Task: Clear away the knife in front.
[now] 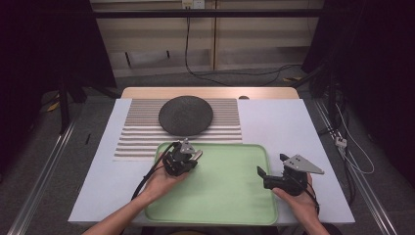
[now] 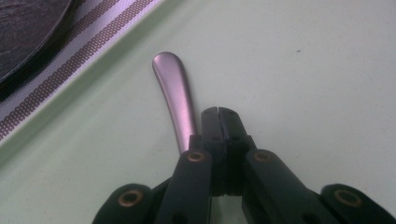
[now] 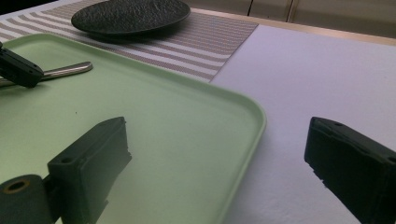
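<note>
A shiny metal utensil handle (image 2: 175, 93) lies on the pale green tray (image 1: 230, 196) near its far left corner. My left gripper (image 1: 195, 156) is down on the tray there, its black jaws pressed together (image 2: 218, 114). The handle runs along the left jaw's outer side and passes beneath it; its other end is hidden. From the right gripper view the handle (image 3: 65, 71) sticks out past a left jaw. My right gripper (image 1: 270, 164) hovers over the tray's right edge, wide open (image 3: 218, 126) with nothing between its jaws.
A dark round plate (image 1: 186, 115) sits on a striped placemat (image 1: 225, 122) just beyond the tray. The white table surface (image 1: 279, 122) stretches to the right of the mat. Cables trail from both grippers toward the near edge.
</note>
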Tool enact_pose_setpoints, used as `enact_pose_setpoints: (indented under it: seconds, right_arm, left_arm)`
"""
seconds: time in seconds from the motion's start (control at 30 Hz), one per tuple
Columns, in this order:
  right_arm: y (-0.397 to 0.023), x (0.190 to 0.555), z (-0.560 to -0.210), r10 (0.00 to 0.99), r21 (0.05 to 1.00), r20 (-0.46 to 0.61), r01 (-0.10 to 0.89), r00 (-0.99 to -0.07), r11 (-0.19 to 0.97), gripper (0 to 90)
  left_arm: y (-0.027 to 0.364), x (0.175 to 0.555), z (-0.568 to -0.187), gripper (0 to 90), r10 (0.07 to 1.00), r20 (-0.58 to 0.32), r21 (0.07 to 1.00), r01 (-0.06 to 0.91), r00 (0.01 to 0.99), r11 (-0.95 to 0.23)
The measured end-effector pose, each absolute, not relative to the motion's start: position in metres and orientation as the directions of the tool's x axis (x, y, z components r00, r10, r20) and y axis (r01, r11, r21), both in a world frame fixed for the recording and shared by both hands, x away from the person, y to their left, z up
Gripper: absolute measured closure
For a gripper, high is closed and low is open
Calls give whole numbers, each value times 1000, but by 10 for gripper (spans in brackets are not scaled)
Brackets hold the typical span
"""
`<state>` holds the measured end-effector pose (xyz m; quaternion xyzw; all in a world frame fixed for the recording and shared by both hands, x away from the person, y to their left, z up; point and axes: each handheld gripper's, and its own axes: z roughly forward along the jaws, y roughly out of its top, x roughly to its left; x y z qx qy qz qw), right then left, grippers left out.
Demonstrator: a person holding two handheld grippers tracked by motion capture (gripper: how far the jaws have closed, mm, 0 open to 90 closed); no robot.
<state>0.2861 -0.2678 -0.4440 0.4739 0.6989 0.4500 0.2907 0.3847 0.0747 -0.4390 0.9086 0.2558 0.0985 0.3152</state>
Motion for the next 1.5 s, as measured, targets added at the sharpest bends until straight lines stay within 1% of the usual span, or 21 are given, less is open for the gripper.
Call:
enact_pose_setpoints:
  seconds: [0.23, 0.5, 0.6, 0.7, 0.77, 1.1, 1.5]
  right_arm:
    - [-268, 286, -443, 924, 905, 22, 400, -381, 143, 67]
    - [-269, 285, -443, 925, 906, 23, 399, -380, 142, 67]
    - [-269, 285, -443, 925, 906, 22, 399, -379, 142, 67]
    - [-268, 286, -443, 924, 905, 21, 400, -382, 144, 68]
    - [-268, 286, -443, 924, 905, 19, 399, -383, 147, 68]
    - [-268, 285, -443, 926, 905, 24, 402, -377, 140, 67]
    - [-269, 285, -443, 927, 905, 24, 402, -374, 139, 67]
  left_arm:
    - [75, 383, -438, 900, 517, 46, 610, 386, 855, -692]
    - [77, 383, -438, 900, 522, 52, 604, 390, 851, -695]
    - [79, 384, -437, 900, 527, 51, 597, 398, 848, -697]
    - [81, 385, -437, 900, 535, 30, 599, 414, 844, -686]
    - [82, 385, -436, 900, 538, 42, 594, 412, 842, -691]
    - [92, 386, -437, 900, 567, 17, 599, 445, 824, -665]
    - [106, 391, -435, 900, 598, 21, 578, 478, 802, -661]
